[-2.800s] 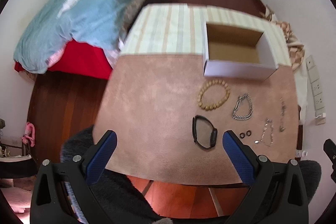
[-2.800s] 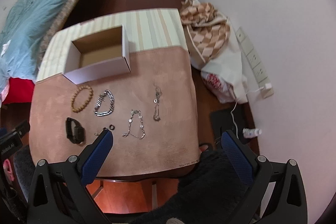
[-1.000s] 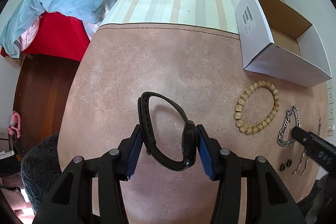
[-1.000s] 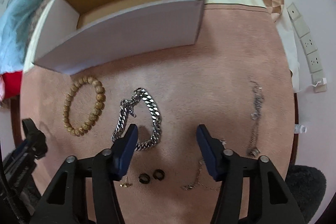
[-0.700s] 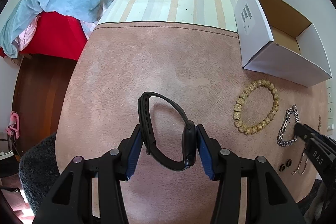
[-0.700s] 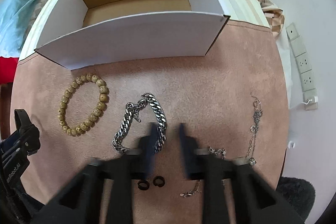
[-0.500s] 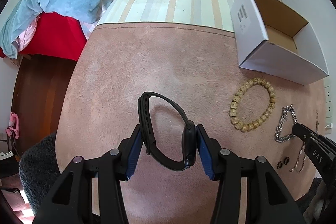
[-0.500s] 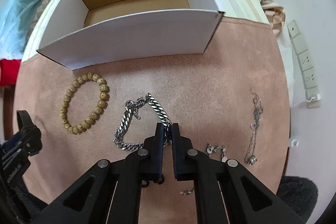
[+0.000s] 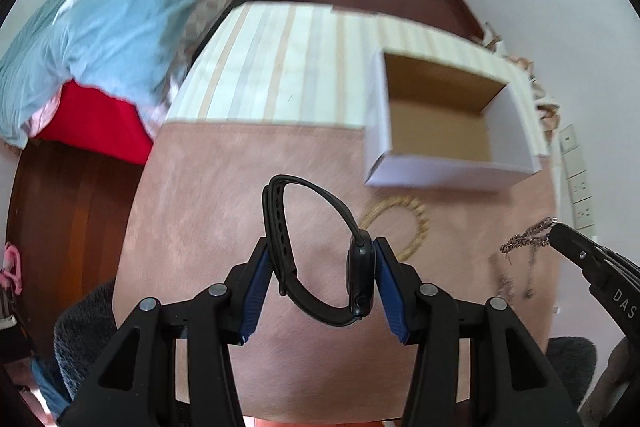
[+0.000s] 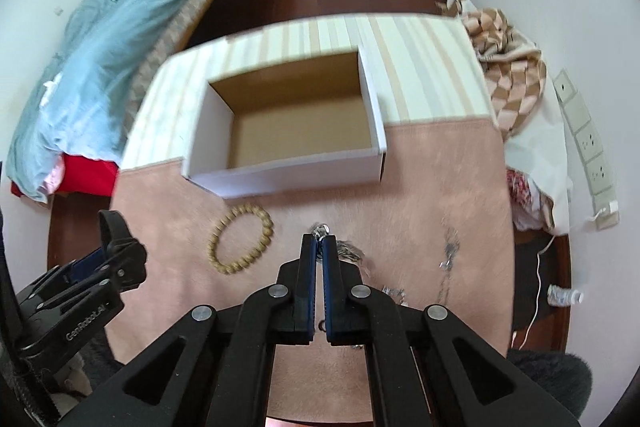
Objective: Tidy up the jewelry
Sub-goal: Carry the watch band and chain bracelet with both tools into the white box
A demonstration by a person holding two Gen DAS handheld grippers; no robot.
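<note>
The left gripper (image 9: 322,267), partly open, clamps a black watch (image 9: 316,255) at frame center. The right gripper (image 10: 319,247) pinches a silver chain bracelet (image 10: 347,250) tightly, lower center, below the open box (image 10: 280,171).

Only 2 bits of lettering are readable here. In the left wrist view, the black plastic right gripper (image 9: 554,231) at the frame edge shows white letters "DAS" on its arm, cut off. In the right wrist view, the black plastic left gripper (image 10: 120,247) has "GenRobot.AI" printed in white along its body.
</note>
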